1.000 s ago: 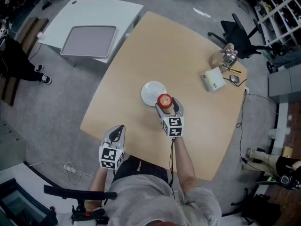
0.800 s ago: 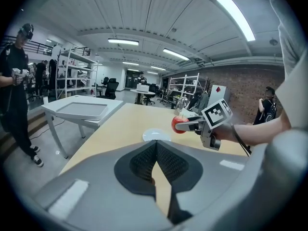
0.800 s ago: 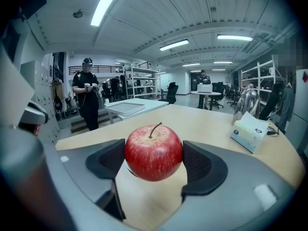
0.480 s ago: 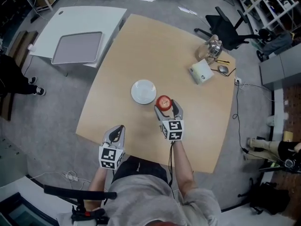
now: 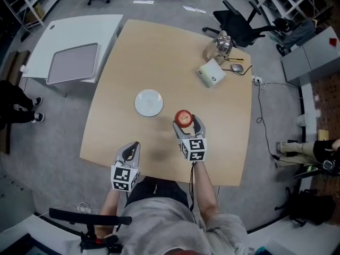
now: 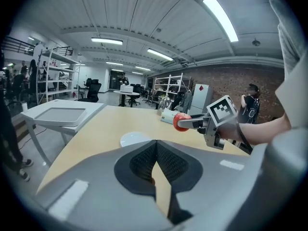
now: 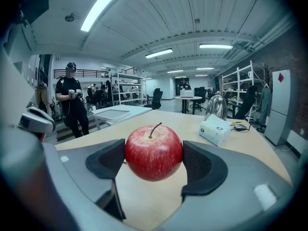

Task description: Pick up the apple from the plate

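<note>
Directions are read in the head view from the right gripper [image 5: 186,122], with 12 o'clock pointing away from the person. Its jaws are filled by the apple [image 5: 184,118], held above the counter [image 5: 159,52]. The plate [image 5: 149,102] sits at 10 o'clock, near but apart, the only low thing close by. At 1 o'clock, well apart, a tissue box [image 5: 211,73], a kettle [image 5: 219,45] and a mouse [image 5: 236,67] crowd the far right corner. Bare wood runs from 11 to 12 o'clock to the far edge, and from 2 to 5 o'clock to the right edge. The left gripper [image 5: 135,145], jaws together, hangs at 8 o'clock by the counter's near edge, with bare wood between the two grippers.
</note>
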A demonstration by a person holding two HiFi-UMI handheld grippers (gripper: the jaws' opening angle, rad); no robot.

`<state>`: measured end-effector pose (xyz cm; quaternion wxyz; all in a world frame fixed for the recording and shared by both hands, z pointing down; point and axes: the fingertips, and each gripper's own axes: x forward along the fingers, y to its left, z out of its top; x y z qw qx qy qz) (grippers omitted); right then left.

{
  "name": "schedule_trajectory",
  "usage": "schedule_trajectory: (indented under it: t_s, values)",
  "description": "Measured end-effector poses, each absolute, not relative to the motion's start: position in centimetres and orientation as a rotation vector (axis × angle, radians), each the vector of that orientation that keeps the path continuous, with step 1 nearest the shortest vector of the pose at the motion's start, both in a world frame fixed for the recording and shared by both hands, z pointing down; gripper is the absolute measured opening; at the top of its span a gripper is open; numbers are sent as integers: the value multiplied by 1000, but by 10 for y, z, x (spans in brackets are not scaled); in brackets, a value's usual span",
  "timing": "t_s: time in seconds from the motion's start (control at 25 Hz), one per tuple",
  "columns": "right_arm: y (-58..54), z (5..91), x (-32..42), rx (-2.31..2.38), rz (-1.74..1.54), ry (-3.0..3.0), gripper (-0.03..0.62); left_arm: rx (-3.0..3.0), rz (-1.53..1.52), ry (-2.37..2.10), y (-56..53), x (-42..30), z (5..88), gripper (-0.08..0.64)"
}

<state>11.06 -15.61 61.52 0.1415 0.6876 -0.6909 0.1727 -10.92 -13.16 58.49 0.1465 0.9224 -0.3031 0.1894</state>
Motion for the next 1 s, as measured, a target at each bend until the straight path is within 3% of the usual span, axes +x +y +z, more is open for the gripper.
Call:
schedule_trajectory:
  t_s: [1.0]
  values:
    - [-48, 629, 211, 2261, 549, -1746, 379, 2787, 602, -578, -86, -17, 592, 20]
